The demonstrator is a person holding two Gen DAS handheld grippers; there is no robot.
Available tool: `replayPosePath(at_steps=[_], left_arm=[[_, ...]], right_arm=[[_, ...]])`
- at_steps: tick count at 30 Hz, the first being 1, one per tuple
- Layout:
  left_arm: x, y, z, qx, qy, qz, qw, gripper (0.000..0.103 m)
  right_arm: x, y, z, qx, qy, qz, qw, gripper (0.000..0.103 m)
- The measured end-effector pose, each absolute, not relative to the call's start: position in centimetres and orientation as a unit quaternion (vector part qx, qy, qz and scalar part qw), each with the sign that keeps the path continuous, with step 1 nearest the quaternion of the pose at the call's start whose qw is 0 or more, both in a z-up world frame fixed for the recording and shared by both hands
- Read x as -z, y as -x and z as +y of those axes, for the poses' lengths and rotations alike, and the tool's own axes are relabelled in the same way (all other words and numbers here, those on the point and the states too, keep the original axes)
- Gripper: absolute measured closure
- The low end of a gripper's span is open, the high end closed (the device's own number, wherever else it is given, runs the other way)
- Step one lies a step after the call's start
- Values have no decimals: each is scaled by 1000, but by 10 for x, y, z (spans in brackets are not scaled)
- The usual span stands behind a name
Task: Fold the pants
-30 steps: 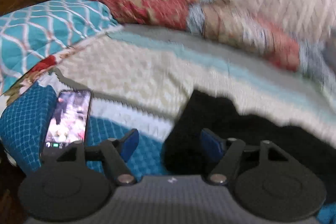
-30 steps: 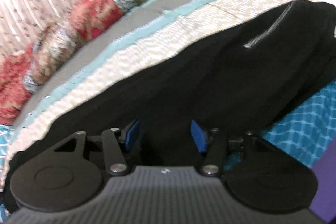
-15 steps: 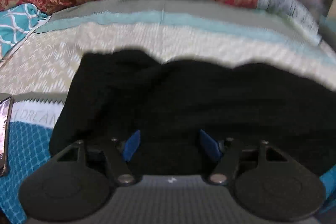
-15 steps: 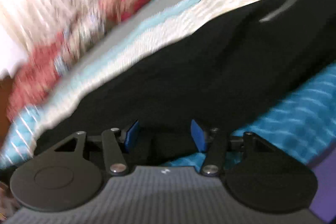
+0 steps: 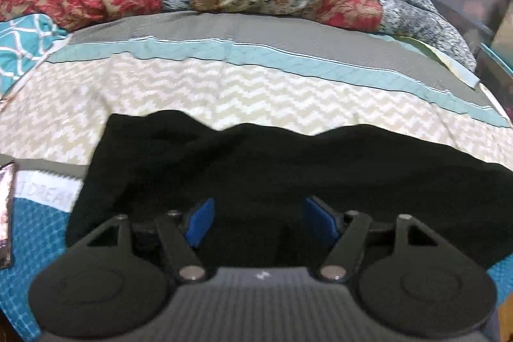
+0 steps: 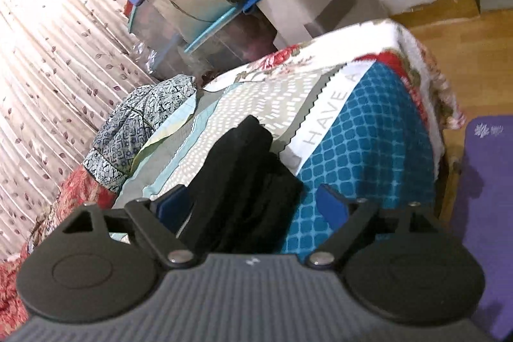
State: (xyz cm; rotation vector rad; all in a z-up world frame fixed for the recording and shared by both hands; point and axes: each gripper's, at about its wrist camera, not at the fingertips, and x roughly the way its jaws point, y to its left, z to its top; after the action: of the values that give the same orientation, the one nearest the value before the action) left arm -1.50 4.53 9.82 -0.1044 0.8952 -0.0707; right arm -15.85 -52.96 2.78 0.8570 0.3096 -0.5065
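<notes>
The black pants (image 5: 288, 181) are lying across the bed (image 5: 224, 92), on the zigzag and blue checked cover. From the left they are looking like one long dark strip. From the right we are seeing their end (image 6: 247, 181), bunched in soft humps.

The left hand-held gripper (image 5: 263, 218) is hanging over the near edge of the pants. Its blue pads (image 5: 200, 221) are standing partly apart, and it is not pinching anything. The right hand-held gripper (image 6: 253, 210) is opening its jaws right now. The end of the pants is sitting between them, but the pads are not pressing on it.

The pants are looking soft and floppy (like a thick blanket, not like paper). They are probably light, and they are going to sag and slide if only one layer is grabbed. A good place to hold is probably the two corners of one end, pinching all the layers together so the cloth is lifting flat.
</notes>
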Motion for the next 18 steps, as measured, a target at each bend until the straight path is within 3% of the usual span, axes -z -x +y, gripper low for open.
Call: replayPosePath(at_steps=[3,6,8,10,11,18], left_arm=[[-97,13,33,46,51,441,895,37],[-93,14,21,56,42,445,893,37],[-91,15,15,63,41,447,891,37],[-88,17,13,68,44,450,889,37],[-85,17,13,69,47,453,888,37],[-78,24,27,65,71,459,883,37]], right_arm=[[-21,152,-543,236,-434,150,856,16],[-29,145,-536,253,-387,176,869,54],[-32,145,-531,258,-377,182,871,57],[-37,146,-525,258,-355,187,879,80],[-42,147,-522,259,-339,189,885,86],[-82,132,-482,200,-254,160,933,89]])
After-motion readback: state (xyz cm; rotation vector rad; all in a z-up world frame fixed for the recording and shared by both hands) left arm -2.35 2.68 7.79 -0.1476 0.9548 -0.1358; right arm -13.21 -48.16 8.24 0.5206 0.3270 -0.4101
